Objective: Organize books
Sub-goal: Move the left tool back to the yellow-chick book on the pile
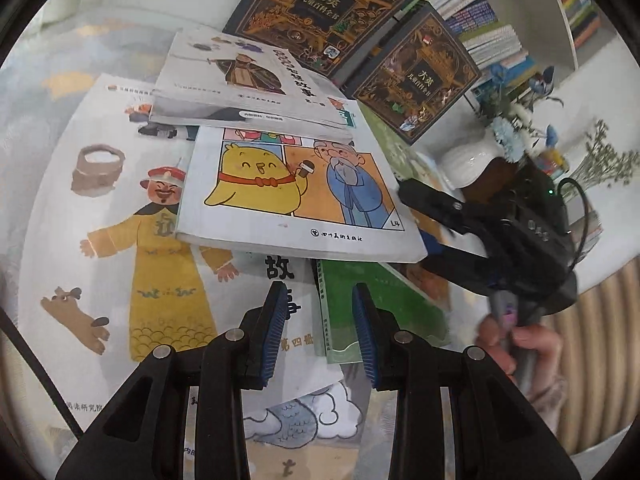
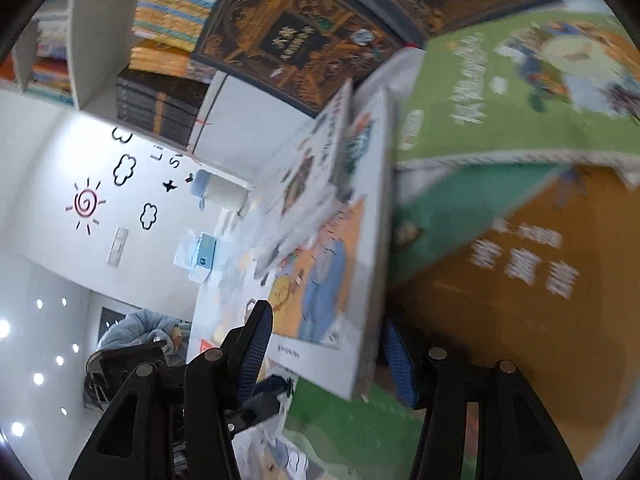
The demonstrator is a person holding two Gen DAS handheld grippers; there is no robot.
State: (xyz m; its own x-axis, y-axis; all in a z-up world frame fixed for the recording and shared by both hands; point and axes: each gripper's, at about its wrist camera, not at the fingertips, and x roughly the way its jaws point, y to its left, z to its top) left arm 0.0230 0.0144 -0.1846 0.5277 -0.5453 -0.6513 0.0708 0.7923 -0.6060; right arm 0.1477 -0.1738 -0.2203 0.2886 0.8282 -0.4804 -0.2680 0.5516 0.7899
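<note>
A loose pile of books covers the table. On top lies a white book with a yellow chick, and a white book with a robed man rests across its far end. Under them are a large white book with a yellow-robed figure and a green book. My left gripper hovers over these two, its blue pads a little apart with nothing between them. My right gripper straddles the chick book's right corner, one finger above and one below. Its pads are not pressing on the book.
Two dark ornate books lean at the back against a shelf of books. A white vase with flowers stands at the right. A light green book and an orange book lie beyond. A person in a padded coat sits far off.
</note>
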